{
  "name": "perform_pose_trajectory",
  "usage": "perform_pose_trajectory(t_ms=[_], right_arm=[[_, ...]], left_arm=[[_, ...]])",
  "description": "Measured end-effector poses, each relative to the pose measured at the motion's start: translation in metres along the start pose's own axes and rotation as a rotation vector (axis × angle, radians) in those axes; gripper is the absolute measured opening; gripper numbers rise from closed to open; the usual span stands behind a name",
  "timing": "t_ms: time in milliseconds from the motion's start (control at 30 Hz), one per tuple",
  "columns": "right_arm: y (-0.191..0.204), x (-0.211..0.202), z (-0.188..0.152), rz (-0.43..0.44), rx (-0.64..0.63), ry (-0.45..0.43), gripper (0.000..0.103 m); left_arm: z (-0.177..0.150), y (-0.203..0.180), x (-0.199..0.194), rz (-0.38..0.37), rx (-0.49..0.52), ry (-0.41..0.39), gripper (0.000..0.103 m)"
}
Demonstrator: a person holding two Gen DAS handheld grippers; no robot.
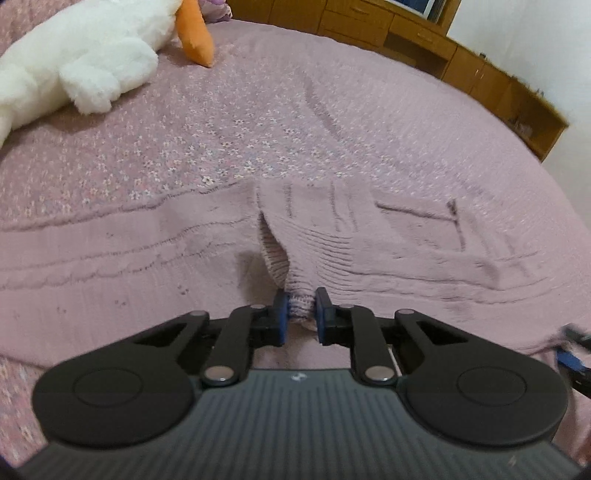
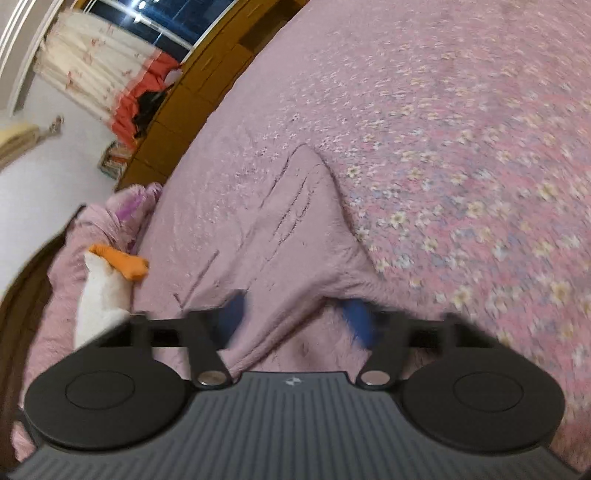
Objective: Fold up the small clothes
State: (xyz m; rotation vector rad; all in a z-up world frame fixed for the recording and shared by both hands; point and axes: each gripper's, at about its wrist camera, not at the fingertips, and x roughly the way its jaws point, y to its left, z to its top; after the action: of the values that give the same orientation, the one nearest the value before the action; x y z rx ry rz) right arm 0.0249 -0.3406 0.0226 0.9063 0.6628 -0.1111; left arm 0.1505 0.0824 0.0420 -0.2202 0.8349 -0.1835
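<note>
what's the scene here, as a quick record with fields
surface: bed with pink floral cover
garment: pink knit sweater, lying flat on the bed
left tool: shut on a bunched ribbed edge of the sweater
right tool: sweater cloth sits between its blue pads, which look apart; blurred, so the grip is unclear
other items: white plush toy with orange part, at the far side of the bed
background: wooden cabinets; curtain
fold state: not yet folded over

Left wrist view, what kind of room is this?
Most likely a bedroom: a pink floral bedspread fills the view, a white plush toy lies on it, and wooden drawers line the wall.
</note>
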Motion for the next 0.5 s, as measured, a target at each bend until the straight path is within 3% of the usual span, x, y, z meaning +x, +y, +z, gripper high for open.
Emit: perform_pose_trajectory(t_ms=[33, 133, 233, 400, 500], right_arm=[[0.000, 0.004, 0.001, -0.037, -0.009, -0.013, 0.009], [-0.009, -0.006, 0.002, -0.040, 0.039, -0.102, 0.008], [-0.014, -0.016, 0.002, -0.081, 0.034, -0.162, 0.008], [-0.021, -0.011, -0.001, -0.079, 0.047, -0.088, 0.009], [-0.010, -0.019, -0.001, -0.108, 0.023, -0.056, 0.016]], left_arm=[[-0.001, -0.001, -0.003, -0.003, 0.000, -0.001, 0.017], [-0.004, -0.006, -0.005, 0.019, 0.027, 0.007, 0.017], [-0.009, -0.003, 0.006, 0.027, 0.005, 0.064, 0.018], [-0.013, -0.007, 0.015, 0.074, 0.041, 0.063, 0.020], [-0.010, -0.008, 0.011, 0.087, 0.061, 0.072, 0.025]])
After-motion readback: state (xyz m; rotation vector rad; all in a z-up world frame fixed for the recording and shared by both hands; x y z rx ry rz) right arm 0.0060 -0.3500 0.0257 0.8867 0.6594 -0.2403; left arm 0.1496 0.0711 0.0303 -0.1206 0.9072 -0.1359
